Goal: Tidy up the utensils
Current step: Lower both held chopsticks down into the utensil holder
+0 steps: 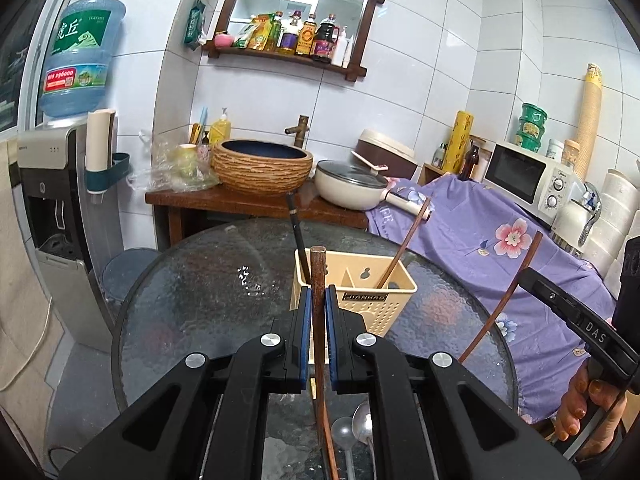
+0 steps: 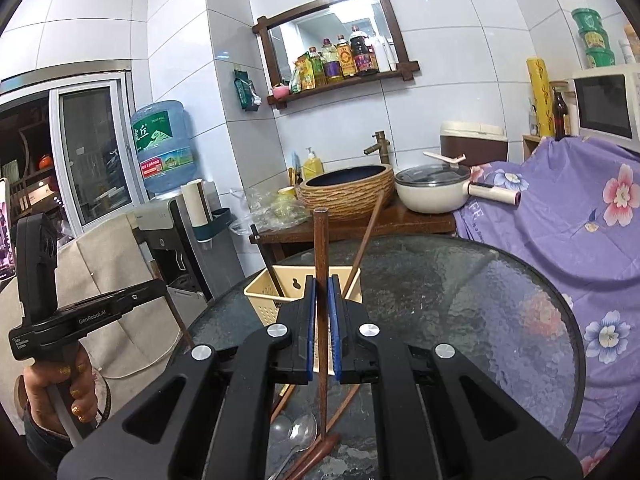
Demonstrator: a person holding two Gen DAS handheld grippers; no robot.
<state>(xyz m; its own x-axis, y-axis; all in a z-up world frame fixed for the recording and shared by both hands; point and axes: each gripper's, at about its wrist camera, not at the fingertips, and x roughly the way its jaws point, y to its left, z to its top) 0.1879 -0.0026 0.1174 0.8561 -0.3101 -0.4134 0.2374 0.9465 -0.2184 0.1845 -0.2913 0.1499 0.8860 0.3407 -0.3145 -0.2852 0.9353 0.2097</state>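
Note:
A cream plastic utensil holder (image 1: 372, 300) stands on the round glass table (image 1: 200, 300); it also shows in the right wrist view (image 2: 268, 296). A black utensil (image 1: 298, 236) and a brown wooden chopstick (image 1: 404, 244) lean in it. My left gripper (image 1: 319, 300) is shut on an upright brown wooden stick (image 1: 319, 280) just before the holder. My right gripper (image 2: 322, 292) is shut on another upright brown wooden stick (image 2: 321, 248). Metal spoons (image 1: 356, 428) and wooden utensils (image 2: 316, 452) lie on the table below the grippers.
Behind the table a wooden stand carries a woven basin (image 1: 262, 168) and a white lidded pan (image 1: 352, 188). A purple floral cloth (image 1: 500, 248) covers a counter at right with a microwave (image 1: 528, 176). A water dispenser (image 1: 52, 208) stands at left.

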